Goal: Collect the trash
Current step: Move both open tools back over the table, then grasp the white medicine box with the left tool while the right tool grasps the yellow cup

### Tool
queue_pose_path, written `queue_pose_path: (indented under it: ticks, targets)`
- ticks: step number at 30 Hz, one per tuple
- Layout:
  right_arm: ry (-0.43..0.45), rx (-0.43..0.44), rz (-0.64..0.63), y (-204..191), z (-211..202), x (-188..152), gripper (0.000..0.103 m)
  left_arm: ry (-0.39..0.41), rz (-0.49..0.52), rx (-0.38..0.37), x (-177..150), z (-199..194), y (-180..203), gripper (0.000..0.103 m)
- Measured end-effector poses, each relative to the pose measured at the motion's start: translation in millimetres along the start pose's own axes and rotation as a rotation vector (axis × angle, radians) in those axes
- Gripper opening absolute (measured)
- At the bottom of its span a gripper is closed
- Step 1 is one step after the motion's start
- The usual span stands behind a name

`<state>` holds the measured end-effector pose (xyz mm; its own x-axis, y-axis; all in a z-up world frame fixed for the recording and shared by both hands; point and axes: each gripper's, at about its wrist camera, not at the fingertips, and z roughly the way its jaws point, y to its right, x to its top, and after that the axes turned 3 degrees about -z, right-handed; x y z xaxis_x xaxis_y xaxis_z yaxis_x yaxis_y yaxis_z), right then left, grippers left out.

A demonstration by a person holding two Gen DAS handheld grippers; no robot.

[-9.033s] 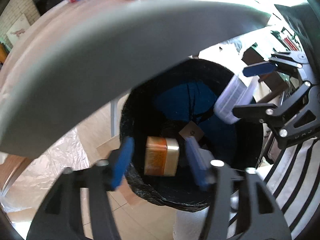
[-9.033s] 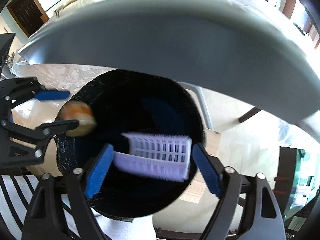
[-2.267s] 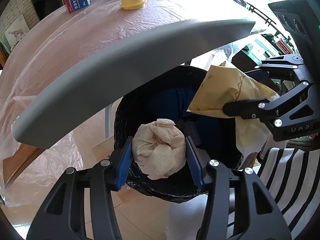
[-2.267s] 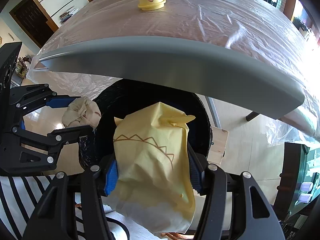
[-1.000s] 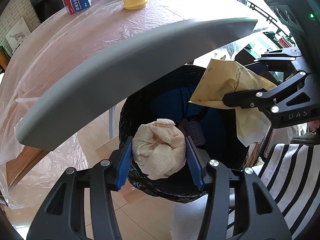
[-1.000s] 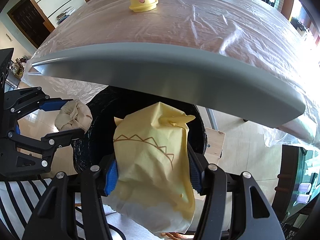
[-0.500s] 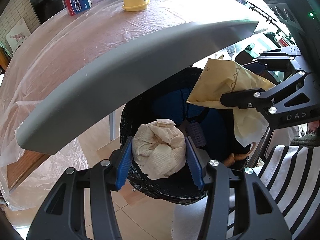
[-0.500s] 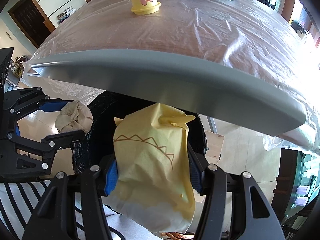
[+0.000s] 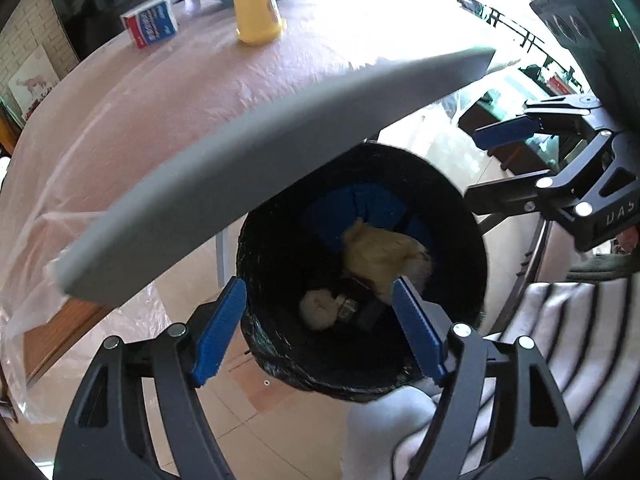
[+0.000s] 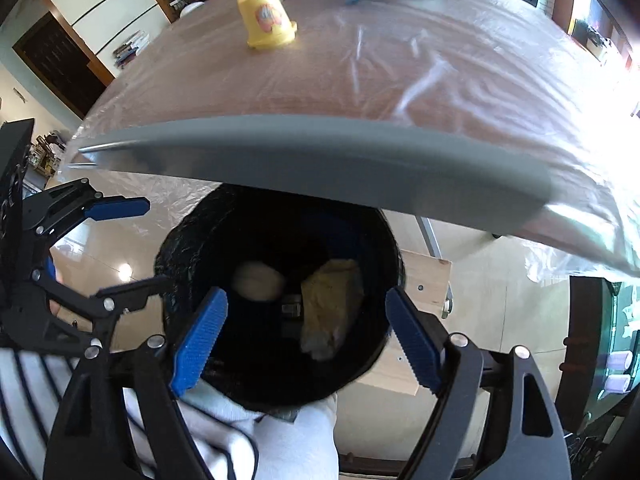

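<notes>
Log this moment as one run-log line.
left hand-held gripper: opening, nothing between pads | right hand-held gripper: opening, nothing between pads | crumpled napkin and yellow paper bag: inside black-lined bin | yellow cup: on table

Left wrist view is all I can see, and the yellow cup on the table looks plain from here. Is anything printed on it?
Observer: Yes. In the right wrist view the yellow cup has an orange picture on its side.
Operator: And what is past the table on that side? I only see a brick wall.
Observer: A white cabinet with books stacked on a shelf, beside a dark doorway.
</notes>
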<state>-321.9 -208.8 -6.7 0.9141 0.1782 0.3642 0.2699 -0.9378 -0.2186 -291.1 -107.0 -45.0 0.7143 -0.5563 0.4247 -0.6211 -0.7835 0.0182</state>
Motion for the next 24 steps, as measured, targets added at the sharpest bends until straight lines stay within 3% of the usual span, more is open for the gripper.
queue_pose_path:
  ticks: [6, 8, 10, 12, 14, 16, 21, 24]
  targets:
    - [0.151, 0.004, -0.081, -16.4, -64.4, 4.0, 0.083, 0.174, -0.021, -0.056, 18.7, -79.0, -11.8, 0.077]
    - [0.226, -0.049, -0.123, -26.3, -80.1, 13.4, 0.092, 0.25, -0.021, -0.051, 32.5, -102.3, -19.8, 0.086]
    - [0.322, -0.13, -0.163, -34.7, -89.8, 23.0, 0.099, 0.338, -0.03, 0.031, 51.0, -117.0, -30.5, 0.098]
    - [0.396, -0.193, -0.203, -42.7, -88.7, 37.6, 0.099, 0.398, -0.055, 0.149, 71.8, -117.2, -46.4, 0.099]
    - [0.397, -0.194, -0.228, -47.4, -79.6, 55.0, 0.099, 0.394, -0.084, 0.233, 94.9, -107.1, -59.3, 0.099]
    - [0.386, -0.182, -0.211, -49.8, -69.4, 67.9, 0.099, 0.37, -0.144, 0.268, 121.3, -90.7, -82.1, 0.099]
    - [0.353, -0.101, -0.12, -42.4, -43.7, 102.5, 0.099, 0.325, -0.282, 0.194, 174.3, -56.0, -127.3, 0.099]
    - [0.336, -0.122, -0.1, -49.0, -29.8, 111.0, 0.099, 0.306, -0.32, 0.183, 191.7, -36.7, -141.5, 0.099]
